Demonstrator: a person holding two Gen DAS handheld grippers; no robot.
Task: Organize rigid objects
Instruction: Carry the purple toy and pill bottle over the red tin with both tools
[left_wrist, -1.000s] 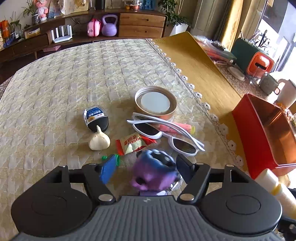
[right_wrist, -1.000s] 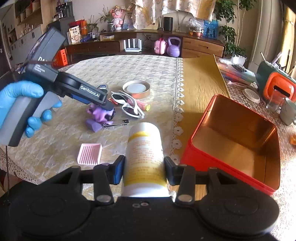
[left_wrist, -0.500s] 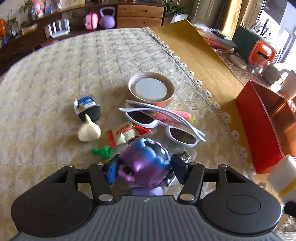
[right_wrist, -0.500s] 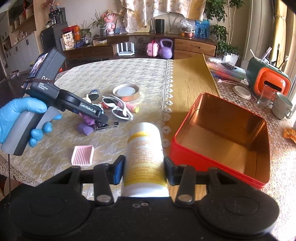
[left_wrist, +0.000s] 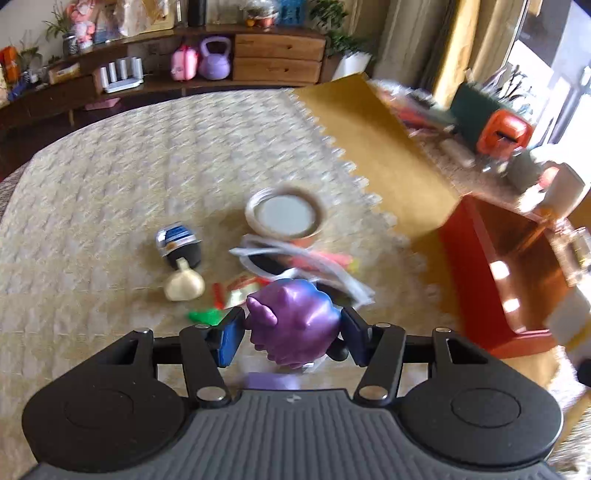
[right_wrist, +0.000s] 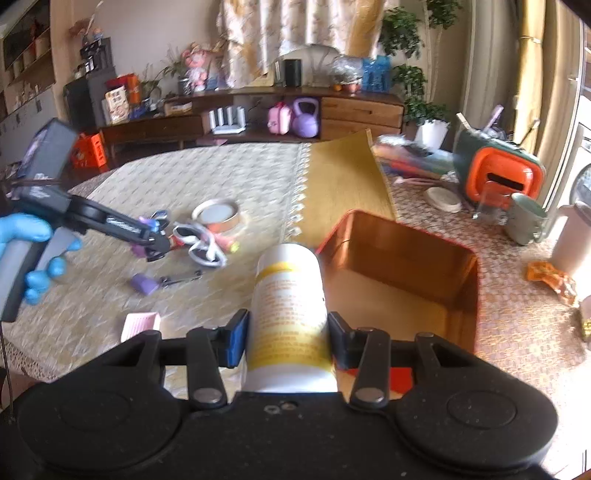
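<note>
My left gripper (left_wrist: 291, 332) is shut on a purple spiky toy (left_wrist: 295, 321) and holds it above the tablecloth; it also shows in the right wrist view (right_wrist: 149, 240). My right gripper (right_wrist: 286, 338) is shut on a white and yellow bottle (right_wrist: 288, 306), held near the front left corner of the open red tin box (right_wrist: 399, 266). The box also shows at the right of the left wrist view (left_wrist: 498, 273). White sunglasses (left_wrist: 306, 266), a round lid (left_wrist: 284, 218), a garlic bulb (left_wrist: 183, 282) and a small dark blue-labelled item (left_wrist: 179, 243) lie on the cloth.
A purple block (right_wrist: 144, 284) with nail clippers (right_wrist: 181, 277) and a pink ridged piece (right_wrist: 140, 325) lie near the table's front. A snack packet (left_wrist: 240, 288) and a green piece (left_wrist: 203, 315) lie by the garlic. Cups (right_wrist: 524, 221) and an orange and green box (right_wrist: 498, 177) stand far right.
My left gripper has closed on the purple toy and lifted it off the cloth. My right gripper has carried the bottle forward toward the red box.
</note>
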